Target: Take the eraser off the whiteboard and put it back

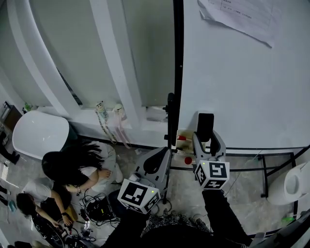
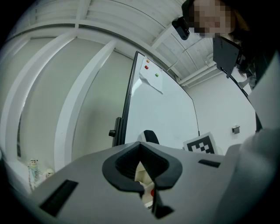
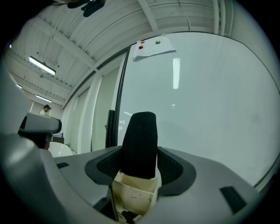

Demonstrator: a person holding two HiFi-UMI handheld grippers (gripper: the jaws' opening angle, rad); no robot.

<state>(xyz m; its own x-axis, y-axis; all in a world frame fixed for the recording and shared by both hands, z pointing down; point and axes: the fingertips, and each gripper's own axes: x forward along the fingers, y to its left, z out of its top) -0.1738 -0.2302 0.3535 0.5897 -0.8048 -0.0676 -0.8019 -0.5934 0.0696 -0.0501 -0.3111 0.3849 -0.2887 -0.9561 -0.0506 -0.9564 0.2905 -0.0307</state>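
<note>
The eraser [image 1: 205, 127] has a black felt face and a cream body, and it stands upright between the jaws of my right gripper [image 1: 206, 141]. Both pads press on it, just in front of the whiteboard [image 1: 242, 87]. In the right gripper view the eraser [image 3: 140, 144] fills the middle of the gripper [image 3: 139, 173], with the whiteboard [image 3: 201, 96] behind it. My left gripper [image 1: 163, 151] hangs left of it by the board's black edge, shut with nothing held. In the left gripper view its jaws [image 2: 147, 192] meet at the tips, and the eraser [image 2: 151, 136] shows beyond them.
A paper sheet [image 1: 244, 14] is pinned at the board's top. A tray with red-capped markers [image 1: 185, 145] sits under the board's left end. The board's black stand [image 1: 264, 169] reaches the floor at right. People [image 1: 72, 169] sit among cables at lower left, near a white round seat [image 1: 38, 133].
</note>
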